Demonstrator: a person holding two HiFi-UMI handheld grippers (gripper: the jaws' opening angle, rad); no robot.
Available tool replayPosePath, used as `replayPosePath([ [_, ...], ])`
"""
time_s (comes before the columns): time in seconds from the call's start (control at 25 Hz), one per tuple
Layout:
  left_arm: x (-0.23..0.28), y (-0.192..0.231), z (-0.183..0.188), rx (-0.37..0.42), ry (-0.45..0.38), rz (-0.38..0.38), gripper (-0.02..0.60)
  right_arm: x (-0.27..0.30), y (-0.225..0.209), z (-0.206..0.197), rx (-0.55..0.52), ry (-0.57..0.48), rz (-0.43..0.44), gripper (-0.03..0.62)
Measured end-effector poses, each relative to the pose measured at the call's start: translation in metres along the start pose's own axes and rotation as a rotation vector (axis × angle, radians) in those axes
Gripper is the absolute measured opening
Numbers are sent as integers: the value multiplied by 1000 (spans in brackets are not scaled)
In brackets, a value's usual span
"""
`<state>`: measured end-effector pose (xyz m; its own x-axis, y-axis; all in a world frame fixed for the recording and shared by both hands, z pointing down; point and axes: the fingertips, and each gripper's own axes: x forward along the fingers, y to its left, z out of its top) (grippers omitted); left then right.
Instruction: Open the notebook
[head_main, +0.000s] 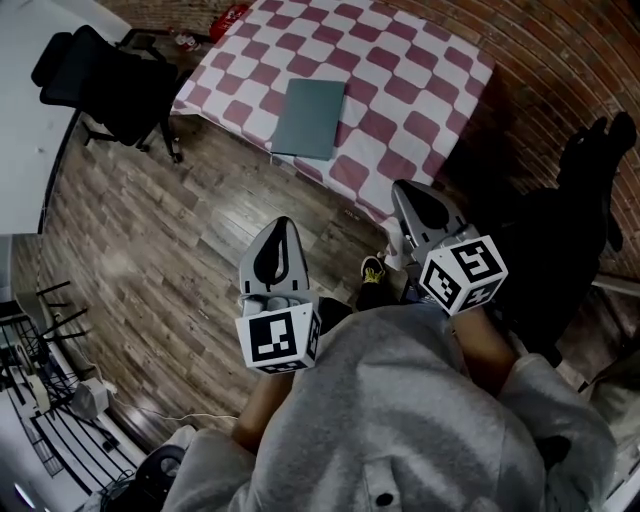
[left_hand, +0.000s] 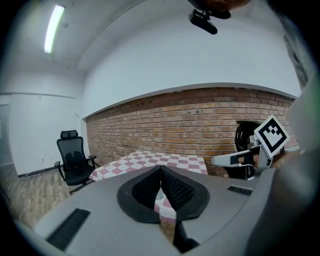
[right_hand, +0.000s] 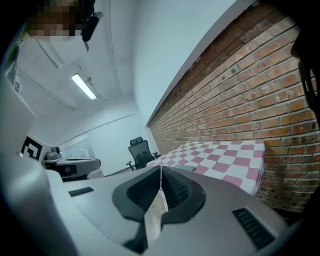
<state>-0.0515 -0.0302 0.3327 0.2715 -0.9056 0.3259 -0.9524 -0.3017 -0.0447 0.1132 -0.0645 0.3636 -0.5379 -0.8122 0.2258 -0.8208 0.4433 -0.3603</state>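
Note:
A closed grey-green notebook (head_main: 310, 118) lies flat near the front edge of a table with a pink-and-white checked cloth (head_main: 400, 90). Both grippers hang over the wooden floor, short of the table and touching nothing. My left gripper (head_main: 283, 224) is shut and empty, below and slightly left of the notebook. My right gripper (head_main: 400, 186) is also shut and empty, close to the table's front right edge. In the left gripper view the left gripper's jaws (left_hand: 160, 168) meet and hide most of the table. The right gripper view shows the right gripper's closed jaws (right_hand: 160, 168) and a sliver of the notebook (right_hand: 184, 168).
A black office chair (head_main: 110, 85) stands left of the table, beside a white desk (head_main: 30, 110). Another dark chair (head_main: 585, 220) sits at the right by the brick wall (head_main: 560, 70). A wire rack (head_main: 50, 420) is at lower left. A red item (head_main: 228, 18) lies beyond the table's far corner.

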Motion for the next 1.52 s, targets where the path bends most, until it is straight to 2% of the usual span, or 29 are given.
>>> replayPosePath([
  [0.36,-1,-7,11,45,-26,6,11,-7,-1,10,42,-35,25,31],
  [0.76,20,5,12,49,-45,-16,11,11,1,9,58,-28,42,31],
  [1.08,59,31,16,45,-16,-43,11,51,-3,5,73,53,45,31],
  [1.52,134,86,10,64,50,-102,11,123,-12,-7,128,128,-17,31],
])
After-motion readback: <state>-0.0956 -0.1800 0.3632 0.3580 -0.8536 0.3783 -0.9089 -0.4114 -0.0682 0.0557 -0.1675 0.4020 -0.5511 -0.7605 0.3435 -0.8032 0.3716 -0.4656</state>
